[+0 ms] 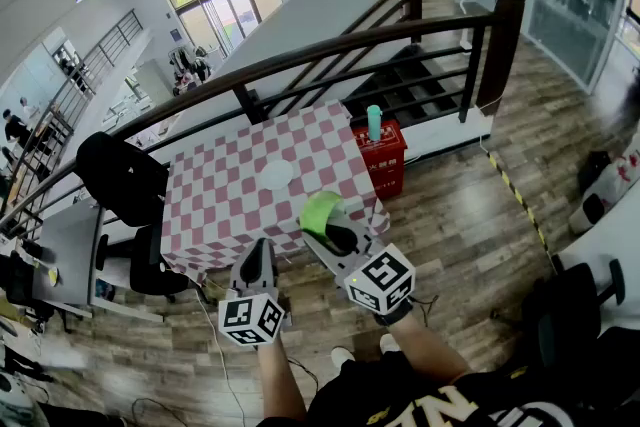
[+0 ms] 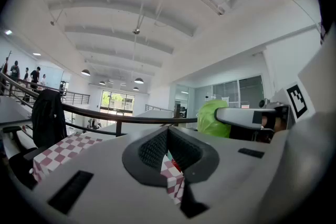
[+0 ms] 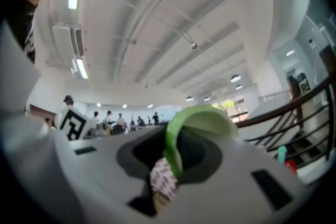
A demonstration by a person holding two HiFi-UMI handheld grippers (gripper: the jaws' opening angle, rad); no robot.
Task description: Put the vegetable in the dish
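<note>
As the head view frames them: checkered table, centre; right gripper, lower centre, clamping the vegetable; left gripper, lower left, jaws together, empty; green vegetable, at table's lower-right edge; white dish, mid-table.

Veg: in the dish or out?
Out. The right hand-held gripper holds the vegetable near the table edge, apart from the white dish.

Red-and-white checked tablecloth, plain white dish, light green vegetable. Red crate, teal bottle. Brown wood-plank floor, dark brown railing.
</note>
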